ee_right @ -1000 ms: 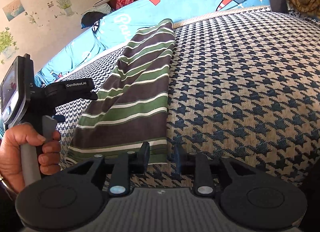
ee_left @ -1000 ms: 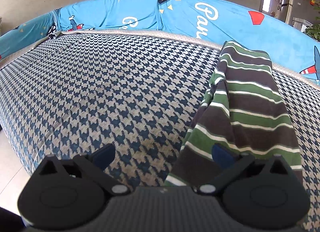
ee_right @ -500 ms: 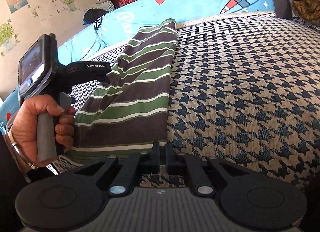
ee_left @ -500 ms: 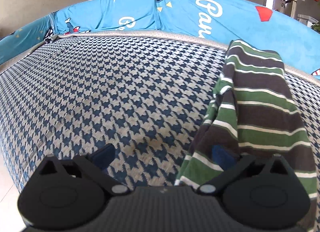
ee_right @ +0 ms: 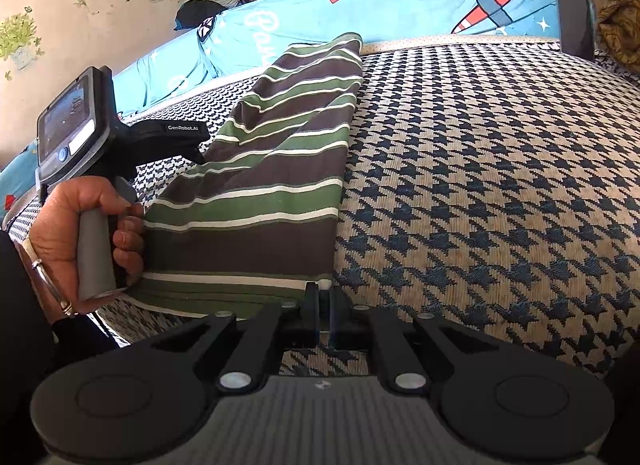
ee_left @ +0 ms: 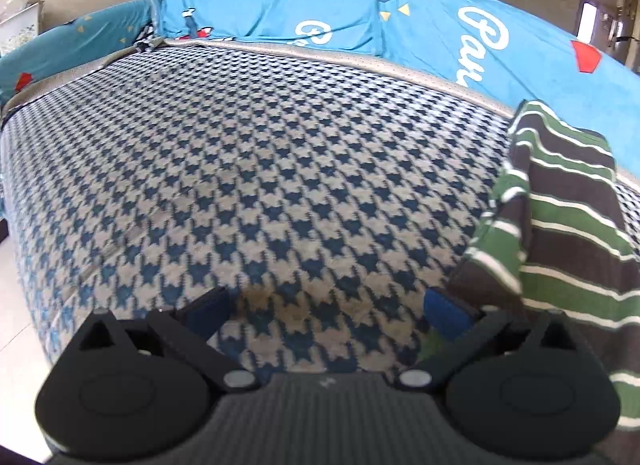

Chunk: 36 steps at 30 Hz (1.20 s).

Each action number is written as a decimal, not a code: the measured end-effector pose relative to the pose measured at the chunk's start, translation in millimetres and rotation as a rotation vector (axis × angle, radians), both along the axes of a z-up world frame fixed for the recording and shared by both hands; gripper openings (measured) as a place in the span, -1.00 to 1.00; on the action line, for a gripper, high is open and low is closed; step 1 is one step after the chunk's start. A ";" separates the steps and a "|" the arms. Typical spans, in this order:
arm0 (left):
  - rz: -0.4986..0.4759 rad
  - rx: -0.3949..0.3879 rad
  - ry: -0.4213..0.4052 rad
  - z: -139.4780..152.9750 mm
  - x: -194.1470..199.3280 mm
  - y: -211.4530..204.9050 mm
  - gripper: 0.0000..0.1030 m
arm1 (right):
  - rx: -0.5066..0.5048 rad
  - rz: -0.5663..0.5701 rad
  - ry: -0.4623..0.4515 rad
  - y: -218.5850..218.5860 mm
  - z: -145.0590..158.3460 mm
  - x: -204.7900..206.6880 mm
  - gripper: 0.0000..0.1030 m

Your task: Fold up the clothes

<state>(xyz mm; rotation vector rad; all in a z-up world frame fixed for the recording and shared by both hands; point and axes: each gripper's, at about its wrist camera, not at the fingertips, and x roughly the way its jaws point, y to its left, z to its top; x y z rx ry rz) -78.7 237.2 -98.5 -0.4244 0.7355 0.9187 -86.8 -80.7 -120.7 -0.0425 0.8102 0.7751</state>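
Right gripper (ee_right: 325,297) sits at the near right corner of the striped garment (ee_right: 272,169), jaws pinched together on its hem edge. Left gripper (ee_left: 325,305) is just beside the garment's near left corner, jaws spread wide, nothing between them; its right finger touches or nearly touches the cloth, hard to tell which. The left hand (ee_right: 76,233) grips that tool's handle at the garment's left side. Garment lies as a long narrow strip on the houndstooth bed cover (ee_right: 480,169), far end near the blue cushion (ee_right: 400,5). Lengthwise fold looks done; crosswise fold left, left corner not yet grabbed.
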 end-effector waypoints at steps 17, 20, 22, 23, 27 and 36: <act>-0.191 0.029 -0.027 21.7 -45.8 -41.2 1.00 | 0.069 -0.014 -0.046 -10.9 11.1 -5.3 -0.90; -0.236 0.028 -0.021 20.0 -48.3 -56.3 1.00 | 0.082 -0.016 -0.028 -10.3 10.0 -3.4 -0.90; -0.262 0.038 -0.010 18.6 -49.5 -67.0 1.00 | 0.087 -0.012 -0.042 -9.4 10.5 -4.8 -0.90; -0.275 0.041 -0.006 17.2 -50.0 -69.8 1.00 | 0.091 -0.008 -0.050 -8.8 10.9 -5.6 -0.90; -0.305 0.050 0.020 11.9 -49.6 -79.7 1.00 | 0.099 0.025 -0.097 -1.8 13.3 -9.4 -0.90; -0.299 0.024 0.038 1.3 -55.8 -86.8 1.00 | 0.033 0.042 -0.040 8.9 -1.3 -6.9 -0.90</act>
